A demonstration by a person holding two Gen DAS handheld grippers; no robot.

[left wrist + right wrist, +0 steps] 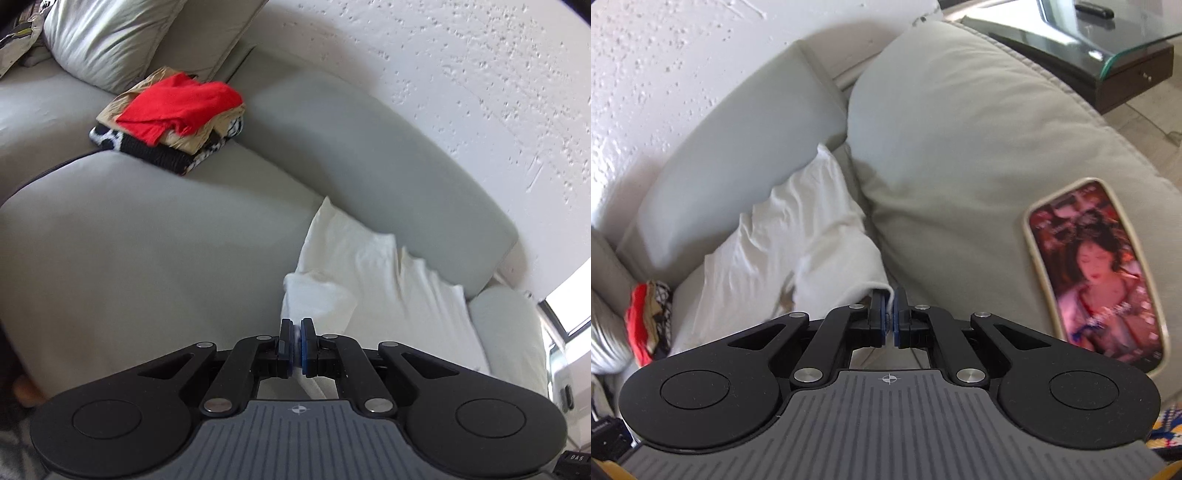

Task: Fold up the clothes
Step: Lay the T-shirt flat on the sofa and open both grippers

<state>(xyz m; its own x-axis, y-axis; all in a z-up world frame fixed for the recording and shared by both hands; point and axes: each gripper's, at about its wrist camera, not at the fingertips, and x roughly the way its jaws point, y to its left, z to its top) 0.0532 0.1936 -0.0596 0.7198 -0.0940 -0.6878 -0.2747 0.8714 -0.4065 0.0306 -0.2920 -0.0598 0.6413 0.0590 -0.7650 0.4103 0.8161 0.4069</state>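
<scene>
A white garment (373,273) lies rumpled on the grey sofa seat, reaching up against the backrest. My left gripper (296,325) is shut on a near edge of it, with white cloth pinched between the blue pads. The same white garment (798,236) fills the left middle of the right wrist view, and my right gripper (891,295) is shut on its hemmed edge. A stack of folded clothes (173,122) with a red piece on top sits farther back on the seat, well left of my left gripper.
The grey sofa (147,236) has a pale cushion (122,37) at the back left and a textured white wall (461,92) behind. A lit phone (1097,273) lies on the wide sofa arm (960,147). A glass-topped table (1108,40) stands beyond it.
</scene>
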